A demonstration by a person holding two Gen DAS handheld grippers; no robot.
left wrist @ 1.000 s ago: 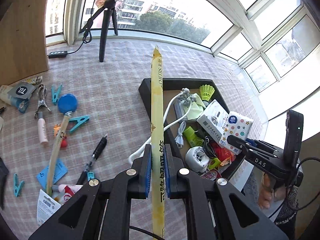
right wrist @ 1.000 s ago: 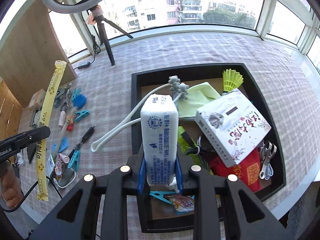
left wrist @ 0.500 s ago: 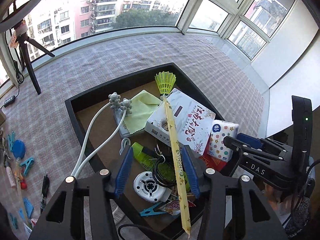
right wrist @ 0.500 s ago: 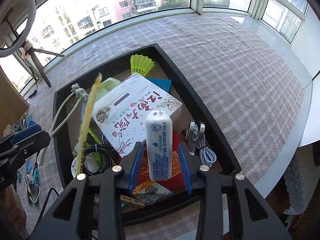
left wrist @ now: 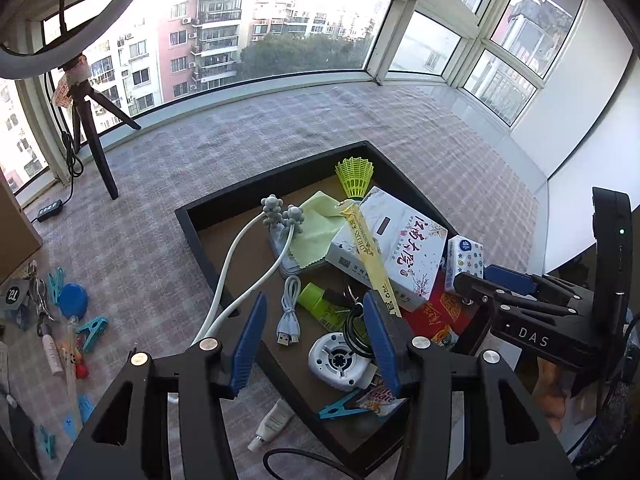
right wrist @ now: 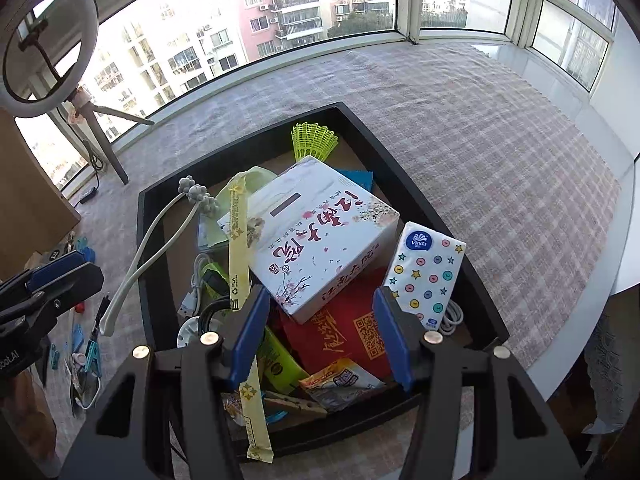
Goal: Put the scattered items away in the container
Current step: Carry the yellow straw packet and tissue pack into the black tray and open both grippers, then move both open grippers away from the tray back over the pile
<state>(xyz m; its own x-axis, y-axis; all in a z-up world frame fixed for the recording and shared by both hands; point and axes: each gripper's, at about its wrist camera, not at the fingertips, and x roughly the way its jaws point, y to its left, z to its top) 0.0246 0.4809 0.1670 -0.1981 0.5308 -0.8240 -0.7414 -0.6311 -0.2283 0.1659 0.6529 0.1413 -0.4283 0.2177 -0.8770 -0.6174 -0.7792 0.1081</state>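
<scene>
- The black tray on the table is already quite full: a white box with red Chinese writing, a tissue pack, a long yellow straw wrapper, a green shuttlecock, a red envelope with a QR code, a white cable and other small things.
- The left tongs stand apart over the tray with nothing between the blue pads.
- The right tongs are opening and also empty; the tissue pack leans just beside the right pad, not pressed by it.
- The straw wrapper lies across the box, with its lower end hanging over the near rim of the tray.
- I judge the task well advanced but not finished: on the table left of the tray there are still blue clips, a blue round thing, a small tube just outside the tray and more small items.
- Readable writing: "Vinda" on the tissue pack, "PLA" on the wrapper, "DAS" on the right tongs' body.
</scene>
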